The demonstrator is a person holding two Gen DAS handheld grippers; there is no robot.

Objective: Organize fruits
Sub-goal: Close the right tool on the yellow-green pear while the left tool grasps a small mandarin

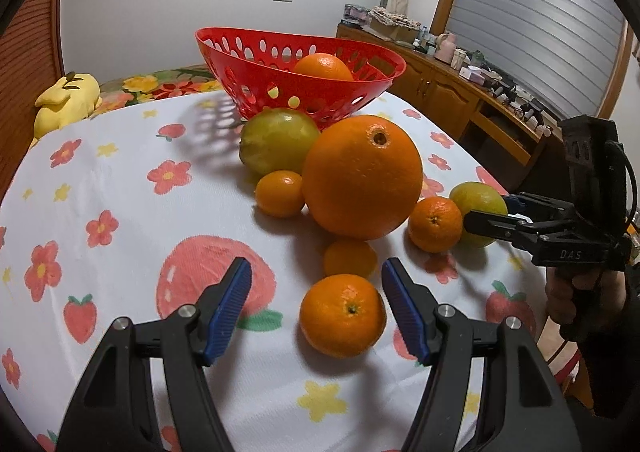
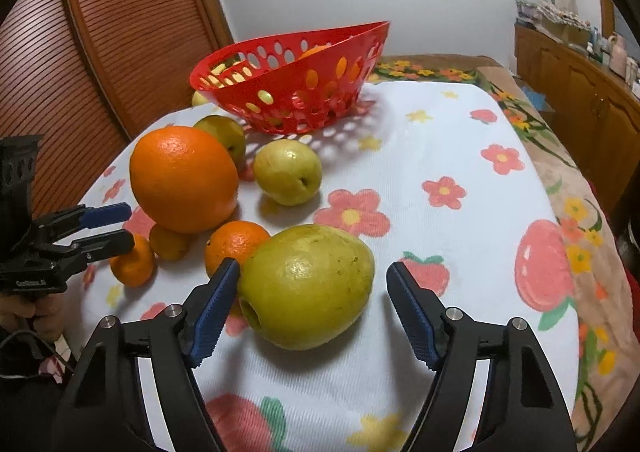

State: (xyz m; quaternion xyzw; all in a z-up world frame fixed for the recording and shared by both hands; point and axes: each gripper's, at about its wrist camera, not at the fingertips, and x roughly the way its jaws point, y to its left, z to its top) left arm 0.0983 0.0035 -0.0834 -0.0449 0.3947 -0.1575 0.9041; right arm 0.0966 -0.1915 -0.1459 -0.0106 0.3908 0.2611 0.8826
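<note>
On the flowery cloth, our right gripper (image 2: pixel 312 292) straddles the green pear (image 2: pixel 306 286), pads not clamped yet; left gripper (image 1: pixel 316 292) gapes around a mandarin (image 1: pixel 342 315). Pear's heavy, smooth, bruisable, so we'd squeeze its belly.

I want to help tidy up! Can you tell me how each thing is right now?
Basket: upright on the table, one orange inside.
Big orange: on the cloth, outside the basket.
Mandarin: on the cloth, between the left gripper fingers, not squeezed.
Pear: on its side, between the right gripper fingers, not squeezed.
</note>
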